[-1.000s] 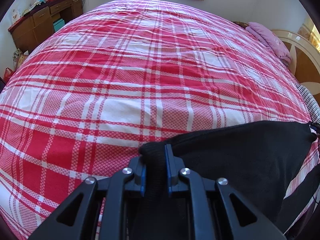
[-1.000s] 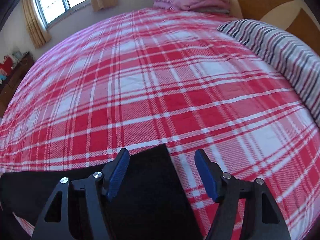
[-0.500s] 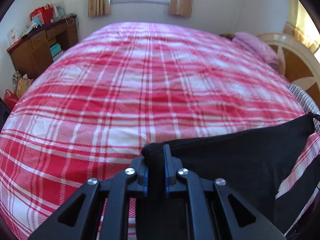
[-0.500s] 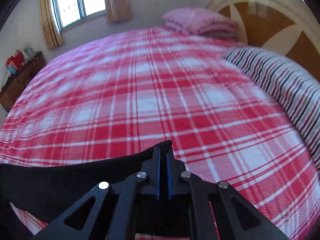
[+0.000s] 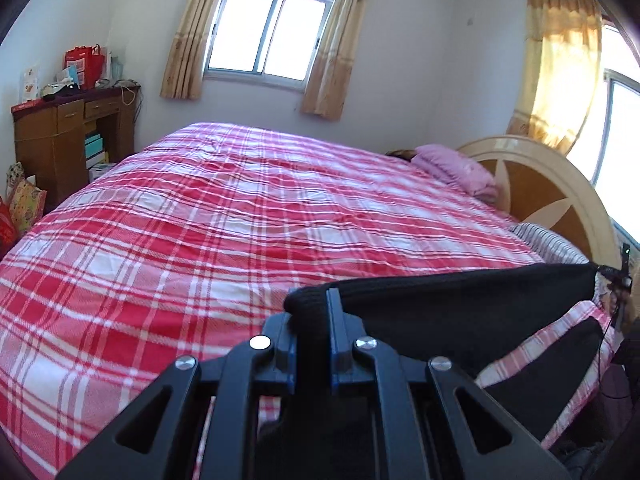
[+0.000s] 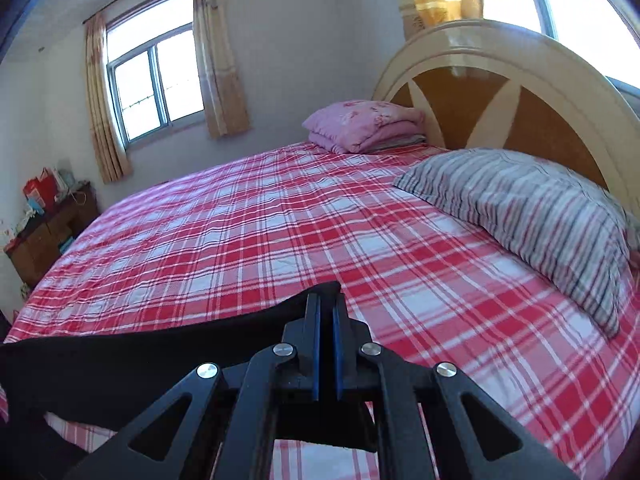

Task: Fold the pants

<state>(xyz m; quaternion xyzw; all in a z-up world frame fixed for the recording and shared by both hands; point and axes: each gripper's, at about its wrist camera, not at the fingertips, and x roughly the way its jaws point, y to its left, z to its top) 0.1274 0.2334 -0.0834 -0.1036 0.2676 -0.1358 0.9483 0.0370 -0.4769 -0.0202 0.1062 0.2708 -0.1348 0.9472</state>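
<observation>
Moved: both grippers have risen, lifting the pants off the bed.
Axis: top edge stretched left-right, legs hanging.
Count: one pants, two grippers.
Left gripper: clenched on pants.
Right gripper: clenched on pants.

plaid bedspread, striped pillow (by headboard)

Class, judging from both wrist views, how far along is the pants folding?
Done: both grippers have gripped the black pants.
In hand: left gripper and right gripper hold its stretched edge above the plaid bedspread.
Left: no fold is visible yet; every fold remains.
</observation>
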